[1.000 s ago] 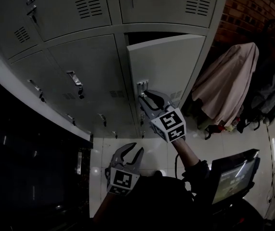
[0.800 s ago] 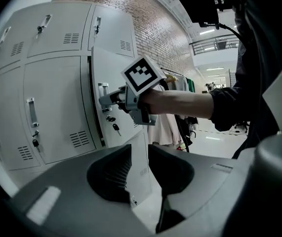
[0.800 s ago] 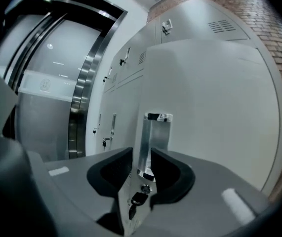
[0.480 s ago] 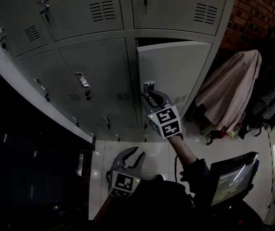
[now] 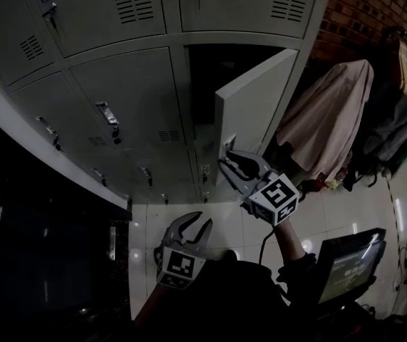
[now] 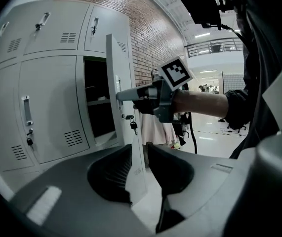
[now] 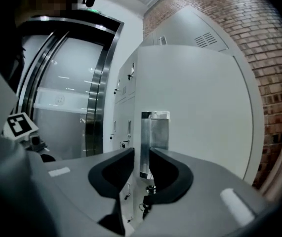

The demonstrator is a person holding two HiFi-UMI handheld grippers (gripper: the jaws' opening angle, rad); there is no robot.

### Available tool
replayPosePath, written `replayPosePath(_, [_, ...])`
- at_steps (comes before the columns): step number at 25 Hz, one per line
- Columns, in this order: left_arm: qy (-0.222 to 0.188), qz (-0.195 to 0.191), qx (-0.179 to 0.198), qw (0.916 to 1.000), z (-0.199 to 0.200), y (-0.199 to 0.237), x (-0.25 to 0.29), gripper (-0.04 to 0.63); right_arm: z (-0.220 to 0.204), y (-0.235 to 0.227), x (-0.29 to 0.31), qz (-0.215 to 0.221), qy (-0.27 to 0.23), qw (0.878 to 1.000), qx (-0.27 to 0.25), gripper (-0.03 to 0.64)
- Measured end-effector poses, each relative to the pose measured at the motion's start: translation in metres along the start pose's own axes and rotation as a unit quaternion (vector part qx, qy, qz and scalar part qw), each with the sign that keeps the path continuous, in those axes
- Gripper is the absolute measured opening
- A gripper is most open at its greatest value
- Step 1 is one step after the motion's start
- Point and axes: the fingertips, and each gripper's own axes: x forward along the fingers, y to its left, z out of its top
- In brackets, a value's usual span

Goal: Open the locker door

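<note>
The grey locker door (image 5: 249,102) stands swung out from its dark compartment (image 5: 207,77). My right gripper (image 5: 233,168) is at the door's metal handle (image 5: 229,148). In the right gripper view the handle (image 7: 153,137) sits between the jaws of the right gripper (image 7: 141,157), which are closing on it; keys (image 7: 148,199) hang below. My left gripper (image 5: 191,224) hangs low over the floor, open and holding nothing. In the left gripper view the door (image 6: 115,83) shows edge-on beyond the open left gripper (image 6: 140,149), with the right gripper (image 6: 131,95) at its edge.
Shut locker doors (image 5: 125,98) with handles and keys fill the left and top. Coats (image 5: 331,120) hang on a rack to the right, by a brick wall (image 5: 360,13). A lit screen (image 5: 349,262) sits at lower right above the tiled floor (image 5: 189,205).
The locker door has swung from barely ajar to well open. My right gripper moved down and right with the handle. The left gripper has stayed put.
</note>
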Motion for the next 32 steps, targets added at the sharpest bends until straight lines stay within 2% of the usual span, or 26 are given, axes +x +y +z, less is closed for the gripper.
replayPosePath(2, [-0.001, -0.009, 0.006, 0.9999, 0.002, -0.005, 0.003, 0.117, 0.001, 0.003, -0.024, 0.015, -0.011, 1.000, 0.008, 0.081])
replayPosePath(4, [-0.003, -0.019, 0.010, 0.9998, 0.004, -0.010, 0.006, 0.117, 0.004, 0.003, -0.047, 0.007, -0.021, 1.000, 0.012, 0.080])
replayPosePath(5, [-0.002, -0.023, 0.010, 0.9997, 0.004, -0.012, 0.007, 0.117, 0.004, 0.001, -0.059, -0.010, -0.021, 1.000, 0.009, 0.080])
replayPosePath(7, [0.003, -0.031, 0.005, 0.9995, 0.001, -0.017, 0.010, 0.117, 0.003, -0.003, -0.080, -0.058, -0.015, 0.998, -0.009, 0.016])
replayPosePath(10, [-0.006, -0.036, 0.011, 0.9993, 0.002, -0.021, 0.015, 0.117, 0.000, -0.002, -0.103, -0.117, -0.004, 0.993, -0.034, 0.009])
replayPosePath(12, [-0.008, -0.040, 0.016, 0.9990, 0.004, -0.024, 0.016, 0.117, -0.006, 0.005, -0.113, -0.131, 0.005, 0.991, -0.039, 0.008])
replayPosePath(15, [0.003, -0.049, 0.013, 0.9987, 0.000, -0.030, 0.016, 0.117, -0.017, 0.014, -0.124, -0.146, 0.031, 0.987, -0.052, 0.007])
replayPosePath(19, [-0.015, -0.042, 0.017, 0.9989, 0.012, -0.023, 0.014, 0.117, -0.028, 0.016, -0.127, -0.159, 0.061, 0.983, -0.061, 0.008])
replayPosePath(23, [-0.015, -0.035, 0.013, 0.9992, 0.010, -0.022, 0.010, 0.117, -0.039, 0.017, -0.122, -0.161, 0.065, 0.983, -0.057, 0.009])
replayPosePath(32, [-0.008, -0.050, 0.022, 0.9985, 0.012, -0.040, 0.014, 0.103, -0.041, 0.023, -0.129, -0.158, 0.072, 0.983, -0.060, 0.009])
